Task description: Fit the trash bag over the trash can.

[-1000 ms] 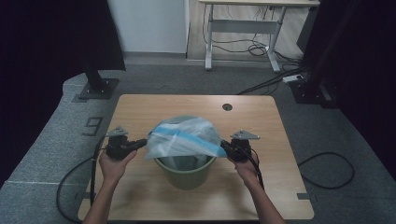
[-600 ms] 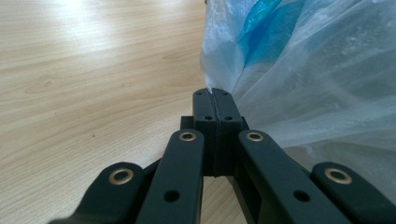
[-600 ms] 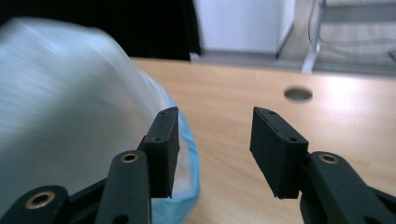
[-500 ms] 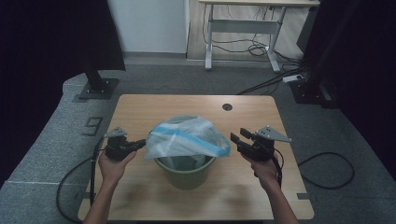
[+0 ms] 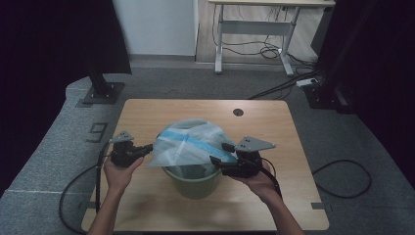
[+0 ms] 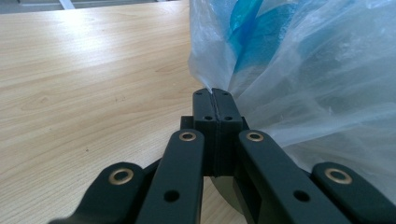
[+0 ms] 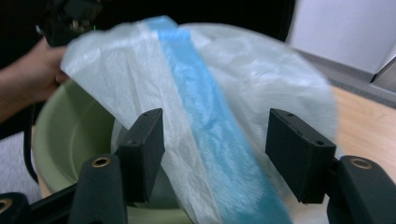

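A thin translucent bag [image 5: 188,147] with a blue band drapes over a green bucket [image 5: 195,182] standing near the middle of the tabletop [image 5: 274,122]. The left gripper [image 5: 142,151], at the bucket's 9 o'clock, is clenched on the bag's edge; in the left gripper view its jaws meet flat with film pinched between them. The right gripper [image 5: 221,152], at the bucket's 3 o'clock, has its jaws spread wide on either side of the blue band, gripping nothing as far as the right gripper view shows.

The bag hangs from a single pinch, so the main risk is the film sliding out of that small bite if the left hand [image 5: 117,172] pulls outward. If the right jaws close on a bunched fold rather than one edge, the mouth may not open over the rim. A sideways tug could also tip or drag the light bucket, and the thin film could tear at the pinch.
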Demonstrator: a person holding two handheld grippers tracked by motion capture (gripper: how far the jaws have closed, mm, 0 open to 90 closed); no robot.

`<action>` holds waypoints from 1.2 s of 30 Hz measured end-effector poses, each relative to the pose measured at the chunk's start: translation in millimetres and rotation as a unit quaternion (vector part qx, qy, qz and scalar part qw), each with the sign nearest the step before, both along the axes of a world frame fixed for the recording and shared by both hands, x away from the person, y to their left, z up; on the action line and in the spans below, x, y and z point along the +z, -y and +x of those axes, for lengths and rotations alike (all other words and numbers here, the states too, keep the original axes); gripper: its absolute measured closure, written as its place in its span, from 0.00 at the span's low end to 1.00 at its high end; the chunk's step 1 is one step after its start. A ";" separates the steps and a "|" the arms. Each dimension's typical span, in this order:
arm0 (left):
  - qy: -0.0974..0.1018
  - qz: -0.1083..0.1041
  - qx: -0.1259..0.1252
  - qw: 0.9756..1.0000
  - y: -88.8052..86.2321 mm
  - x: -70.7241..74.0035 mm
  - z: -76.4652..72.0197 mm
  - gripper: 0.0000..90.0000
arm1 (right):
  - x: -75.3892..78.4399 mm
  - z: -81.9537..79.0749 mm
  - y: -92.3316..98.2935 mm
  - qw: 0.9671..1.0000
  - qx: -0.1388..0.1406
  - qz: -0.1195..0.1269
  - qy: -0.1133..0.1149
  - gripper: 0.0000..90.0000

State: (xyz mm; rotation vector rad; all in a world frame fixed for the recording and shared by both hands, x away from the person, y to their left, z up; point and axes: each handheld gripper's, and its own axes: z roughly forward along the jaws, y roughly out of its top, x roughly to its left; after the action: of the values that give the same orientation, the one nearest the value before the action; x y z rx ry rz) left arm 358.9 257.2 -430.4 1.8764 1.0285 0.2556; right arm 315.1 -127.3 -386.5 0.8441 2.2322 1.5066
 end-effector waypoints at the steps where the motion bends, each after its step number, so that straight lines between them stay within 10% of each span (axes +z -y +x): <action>1: 0.000 0.000 -0.001 1.000 0.1 -0.1 0.1 1.00 | -1.5 1.2 -1.7 1.000 0.000 -0.006 -0.002 0.40; 8: 0.000 -0.002 0.000 1.000 -0.6 -0.2 0.8 1.00 | -5.8 -2.8 -6.5 0.998 -0.006 -0.056 0.030 0.82; 12: 0.002 -0.003 0.000 1.000 -1.3 0.9 -0.5 1.00 | -2.0 -11.5 -2.6 0.998 0.001 -0.044 0.044 0.95; 24: 0.003 -0.003 0.003 1.000 -5.5 8.2 -6.7 1.00 | -7.2 -65.1 1.4 0.995 0.071 0.024 0.068 0.98; 36: -0.006 0.008 -0.005 1.000 -10.0 8.9 -11.5 1.00 | -55.3 -81.7 -14.6 0.991 0.131 0.000 0.036 0.98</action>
State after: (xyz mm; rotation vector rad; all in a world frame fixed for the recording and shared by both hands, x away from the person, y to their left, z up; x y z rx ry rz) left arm 347.4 267.2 -421.5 1.8990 1.0281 0.2473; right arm 233.4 -112.7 -441.8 0.5019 2.3611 1.6205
